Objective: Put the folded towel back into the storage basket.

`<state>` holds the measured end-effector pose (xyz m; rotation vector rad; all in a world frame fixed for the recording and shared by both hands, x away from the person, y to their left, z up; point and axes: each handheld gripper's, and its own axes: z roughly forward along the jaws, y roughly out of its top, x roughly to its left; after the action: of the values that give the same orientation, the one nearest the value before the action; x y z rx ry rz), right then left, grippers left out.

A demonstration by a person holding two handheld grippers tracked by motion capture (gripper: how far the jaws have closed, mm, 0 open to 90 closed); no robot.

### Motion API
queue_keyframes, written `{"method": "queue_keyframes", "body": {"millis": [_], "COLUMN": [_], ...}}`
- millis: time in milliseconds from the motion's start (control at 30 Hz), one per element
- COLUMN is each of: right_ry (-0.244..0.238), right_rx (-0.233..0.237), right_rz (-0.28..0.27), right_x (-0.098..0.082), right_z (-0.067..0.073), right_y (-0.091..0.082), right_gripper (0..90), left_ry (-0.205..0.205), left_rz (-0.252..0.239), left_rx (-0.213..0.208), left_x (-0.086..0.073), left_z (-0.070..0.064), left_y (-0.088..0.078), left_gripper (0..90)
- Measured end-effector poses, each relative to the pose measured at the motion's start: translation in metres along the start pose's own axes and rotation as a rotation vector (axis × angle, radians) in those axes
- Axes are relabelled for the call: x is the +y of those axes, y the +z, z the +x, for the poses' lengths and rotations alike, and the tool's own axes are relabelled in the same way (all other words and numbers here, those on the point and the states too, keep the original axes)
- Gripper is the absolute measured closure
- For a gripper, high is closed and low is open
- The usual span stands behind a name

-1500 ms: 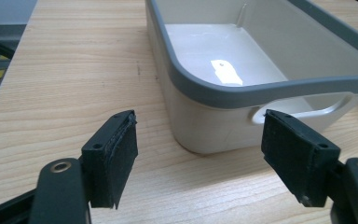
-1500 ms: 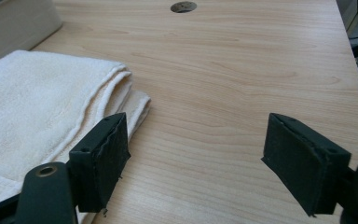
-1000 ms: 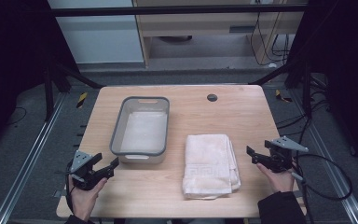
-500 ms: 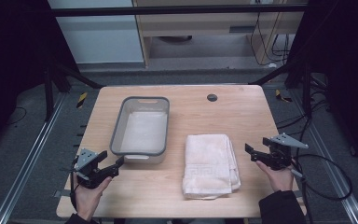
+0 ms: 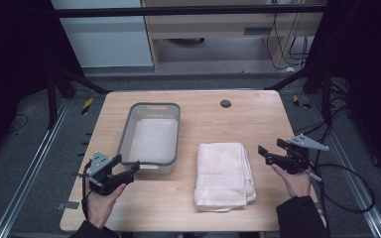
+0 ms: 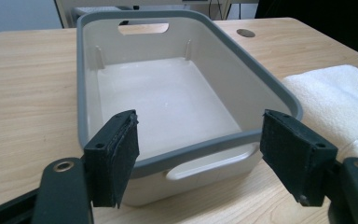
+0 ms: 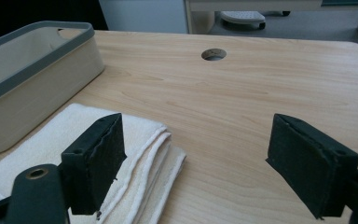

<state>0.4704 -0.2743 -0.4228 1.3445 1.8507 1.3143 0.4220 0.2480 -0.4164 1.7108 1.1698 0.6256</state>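
A folded white towel [image 5: 224, 173] lies on the wooden table [image 5: 208, 124], right of an empty grey-rimmed tub [image 5: 151, 134]. My left gripper [image 5: 128, 167] is open just in front of the tub's near left corner; in the left gripper view its jaws frame the tub's near wall [image 6: 200, 163], with the towel [image 6: 340, 100] to the right. My right gripper [image 5: 265, 153] stands open a little right of the towel's right edge, holding nothing. From the right gripper view, the towel's folded edge [image 7: 149, 154] sits by the left jaw and the tub [image 7: 32, 79] is at far left.
A round cable hole [image 5: 225, 103] sits near the table's far edge, also seen as a hole [image 7: 213, 54] in the right gripper view. Black frame posts stand at both far corners. A cable trails off the right gripper over the table's right edge.
My left gripper has moved right and forward, closer to the tub's near corner. The right gripper has crept slightly left toward the towel. Both stay open.
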Motion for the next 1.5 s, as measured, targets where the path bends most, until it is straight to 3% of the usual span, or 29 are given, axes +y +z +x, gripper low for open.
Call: {"method": "queue_keyframes", "body": {"millis": [567, 900, 1167, 1500], "right_ry": [-0.016, -0.022, -0.037, -0.054], "right_rx": [0.015, 0.056, 0.067, 0.076], "right_rz": [0.004, 0.020, 0.042, 0.093], "right_x": [0.017, 0.023, 0.021, 0.012], "right_z": [0.006, 0.011, 0.015, 0.021], "right_y": [0.009, 0.019, 0.026, 0.040], "right_gripper": [20.2, 25.4, 26.5, 27.8], "left_ry": [0.028, 0.045, 0.058, 0.106], "left_rz": [-0.003, 0.011, 0.040, 0.084], "left_rx": [-0.061, -0.103, -0.140, -0.172], "left_x": [0.016, 0.020, 0.017, 0.007], "left_z": [-0.034, -0.057, -0.077, -0.100], "left_y": [0.017, 0.029, 0.043, 0.055], "left_gripper": [29.0, 30.7, 31.7, 33.3]}}
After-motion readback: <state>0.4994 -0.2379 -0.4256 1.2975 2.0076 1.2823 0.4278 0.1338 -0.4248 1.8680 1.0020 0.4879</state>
